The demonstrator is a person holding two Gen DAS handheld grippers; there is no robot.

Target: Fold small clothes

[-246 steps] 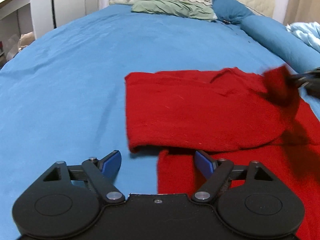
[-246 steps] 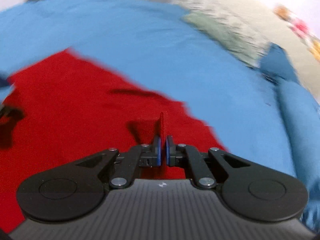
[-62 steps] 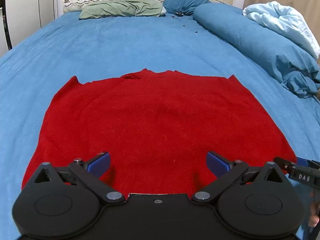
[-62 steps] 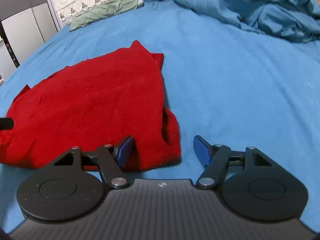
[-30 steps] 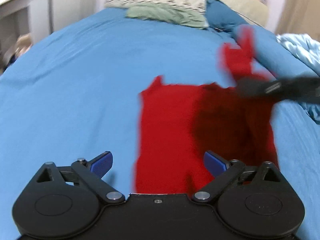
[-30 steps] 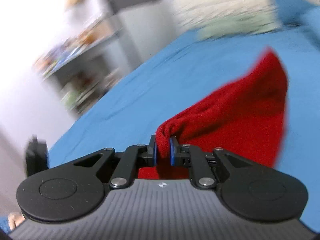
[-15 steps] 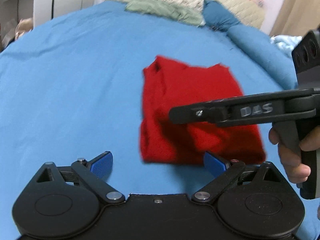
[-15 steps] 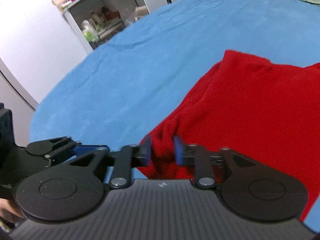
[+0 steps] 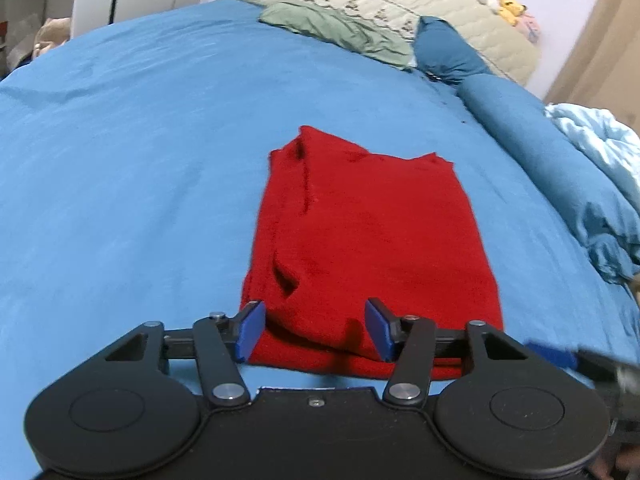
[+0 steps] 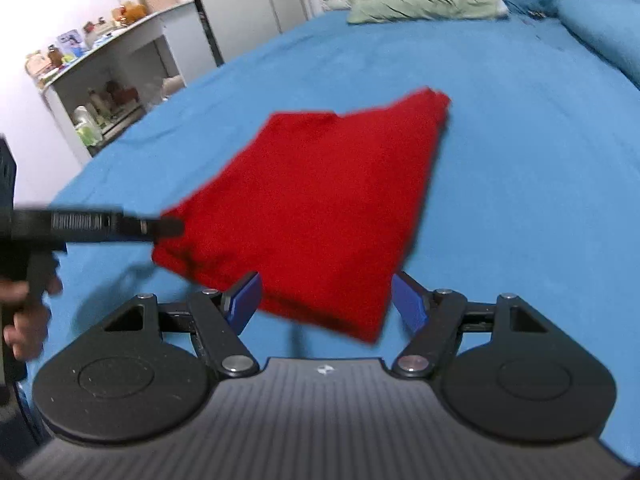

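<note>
While the left gripper (image 9: 315, 330) is closing on the near edge of the soft red knitted cloth (image 9: 368, 236), folded on the blue bed sheet (image 9: 140, 152) just ahead, the right gripper (image 10: 326, 298) is opening, empty. A thin pinch might lift only the top layer and undo the fold.

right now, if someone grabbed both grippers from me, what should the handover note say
Left gripper: jaws closing around the near edge of the red garment; cloth sits between the pads, but no firm pinch shows yet.
Right gripper: jaws opening, holding nothing, with the garment's near corner just ahead of them.
Garment: lies folded into a compact rectangle on the blue bedsheet, layers a little uneven along its left side.
Done: the main folds are in.
Left: probably one last fold or a tidy-up of the near edge, then let go.
</note>
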